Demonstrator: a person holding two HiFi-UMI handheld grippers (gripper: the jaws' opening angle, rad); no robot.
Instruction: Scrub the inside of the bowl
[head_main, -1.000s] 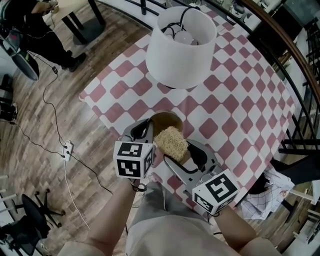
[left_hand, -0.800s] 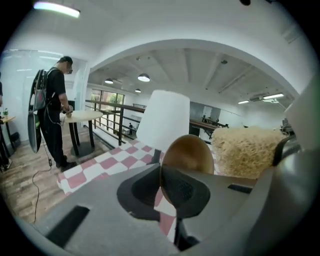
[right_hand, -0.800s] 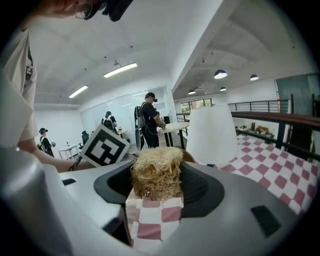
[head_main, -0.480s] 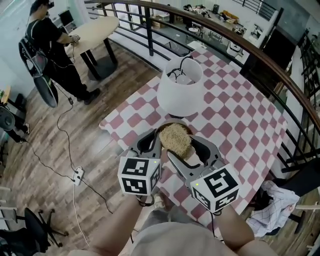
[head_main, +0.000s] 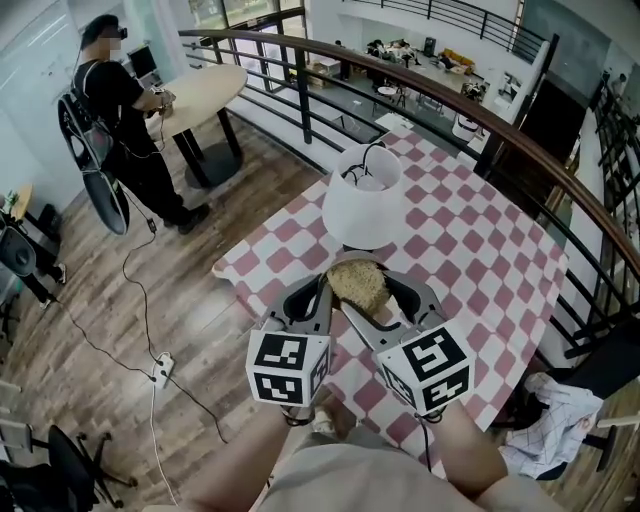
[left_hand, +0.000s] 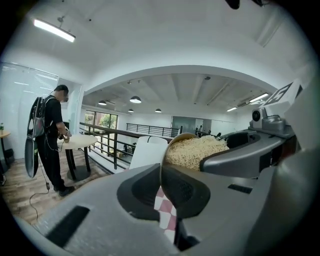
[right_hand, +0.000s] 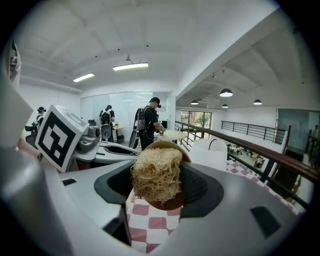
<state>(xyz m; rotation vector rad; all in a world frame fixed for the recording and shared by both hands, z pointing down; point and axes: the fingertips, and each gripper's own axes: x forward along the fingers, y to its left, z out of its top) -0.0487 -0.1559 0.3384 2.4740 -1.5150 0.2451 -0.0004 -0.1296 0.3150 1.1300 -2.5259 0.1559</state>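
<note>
1. The left gripper (left_hand: 162, 186) has its fingers nearly together, clamped on the thin rim of the bowl (left_hand: 173, 141), one finger inside and one outside.
2. The right gripper (right_hand: 157, 189) has its fingers closed on a scrubber (right_hand: 157, 172), a pale, fibrous pad that bulges out above them.
3. The scrubber sits inside the bowl, pressed against its brown inner wall. In the left gripper view it fills most of the bowl's mouth.
4. The bowl is tilted on its side and held in the air between the two grippers, over the near edge of the counter (head_main: 470, 250).
5. The counter is covered with a red-and-white checked cloth. A white lamp (head_main: 365, 208) stands on it just beyond the bowl, apart from both grippers.
6. The floor (head_main: 215, 300) is wood plank. A cable runs across it to a power strip (head_main: 160, 372) at the left.
7. A dark railing (head_main: 400, 85) curves behind the counter, with a lower level visible past it.
8. At far left a person (head_main: 120, 110) in dark clothes stands at a round table (head_main: 200, 85).
9. A crumpled cloth (head_main: 545, 420) lies at the lower right, beside the counter.
</note>
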